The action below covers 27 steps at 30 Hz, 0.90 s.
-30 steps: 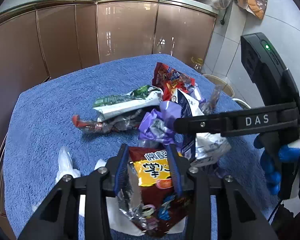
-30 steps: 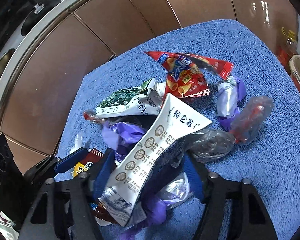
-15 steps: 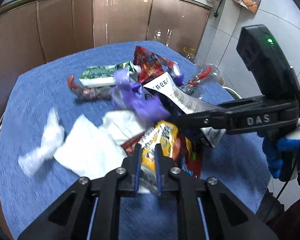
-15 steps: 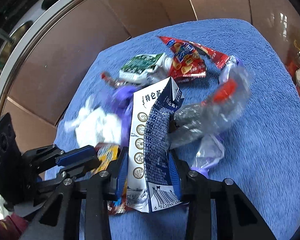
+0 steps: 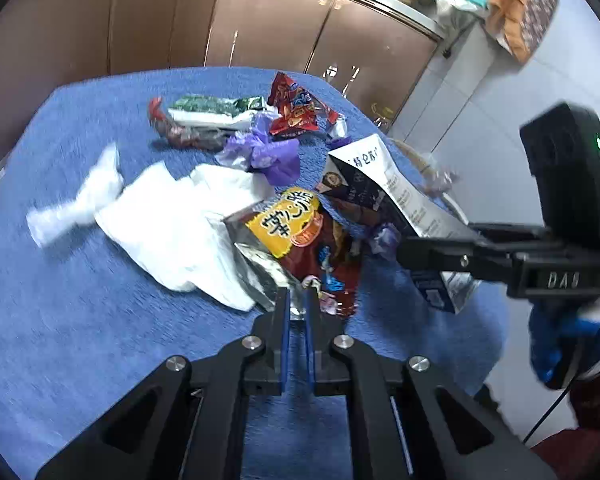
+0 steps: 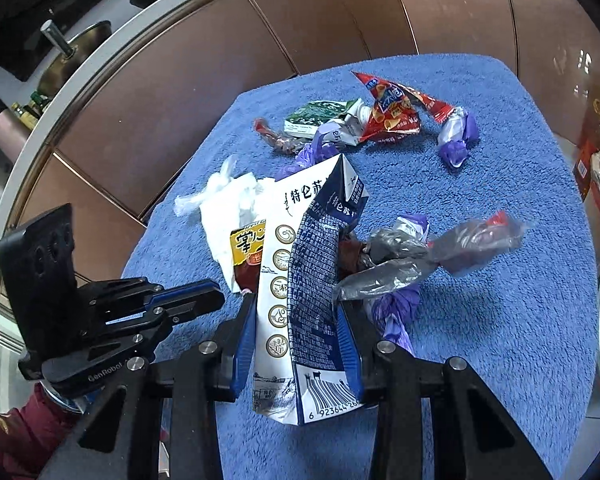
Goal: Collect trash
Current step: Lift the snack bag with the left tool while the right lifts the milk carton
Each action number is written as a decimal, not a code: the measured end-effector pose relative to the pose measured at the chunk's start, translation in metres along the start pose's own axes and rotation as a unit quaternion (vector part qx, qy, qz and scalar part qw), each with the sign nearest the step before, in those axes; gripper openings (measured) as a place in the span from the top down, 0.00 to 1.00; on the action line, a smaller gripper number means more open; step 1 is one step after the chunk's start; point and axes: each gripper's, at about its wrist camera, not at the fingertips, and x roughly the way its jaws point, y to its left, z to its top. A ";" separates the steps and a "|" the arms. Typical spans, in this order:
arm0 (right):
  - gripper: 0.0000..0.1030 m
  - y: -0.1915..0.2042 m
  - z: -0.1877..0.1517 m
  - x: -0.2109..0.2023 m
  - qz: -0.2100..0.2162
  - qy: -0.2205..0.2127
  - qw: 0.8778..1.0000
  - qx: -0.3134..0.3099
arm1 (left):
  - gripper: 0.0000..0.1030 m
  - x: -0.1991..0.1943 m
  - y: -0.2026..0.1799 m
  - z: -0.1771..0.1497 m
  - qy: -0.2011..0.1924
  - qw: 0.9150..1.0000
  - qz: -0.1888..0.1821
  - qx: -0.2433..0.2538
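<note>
**Both grippers clamped on trash above the blue towel**

Your left gripper (image 5: 296, 300) has its blue pads pinched nearly together on the silver bottom edge of a dark red and yellow snack bag (image 5: 296, 236), which rises straight ahead of the fingertips. Just to the left of that bag, crumpled white tissue (image 5: 168, 216) lies on the blue towel (image 5: 80, 320). Farther ahead sit a purple wrapper (image 5: 268, 152), a green and white carton (image 5: 216, 110) and a red chip packet (image 5: 294, 112).

Your right gripper (image 6: 300, 332) is closed on a flattened blue and white milk carton (image 6: 300, 280), its pads pressing both sides of the lower half; the folded top stands up ahead of the fingers. Just right of the carton, a crumpled clear plastic wrapper (image 6: 428, 256) with a red end looks blurred, and a purple scrap (image 6: 396, 308) hangs by the right finger. Whether either is caught in the grip you cannot tell. Farther ahead to the right, a purple and silver wrapper (image 6: 458, 136) rests on the towel.
</note>
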 end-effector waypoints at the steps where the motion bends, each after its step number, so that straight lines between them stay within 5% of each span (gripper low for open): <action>1: 0.66 0.003 0.002 0.007 0.001 0.000 1.000 -0.002 | 0.93 0.002 0.000 0.000 0.000 1.000 -0.001 -0.006; 14: 0.66 -0.001 -0.011 0.000 0.043 -0.006 0.999 -0.024 | 0.93 0.036 0.001 0.019 0.022 0.998 -0.014 -0.056; 27: 0.61 -0.003 -0.036 0.017 0.019 0.040 0.998 -0.053 | 0.93 0.040 -0.001 0.026 0.015 0.997 -0.026 -0.067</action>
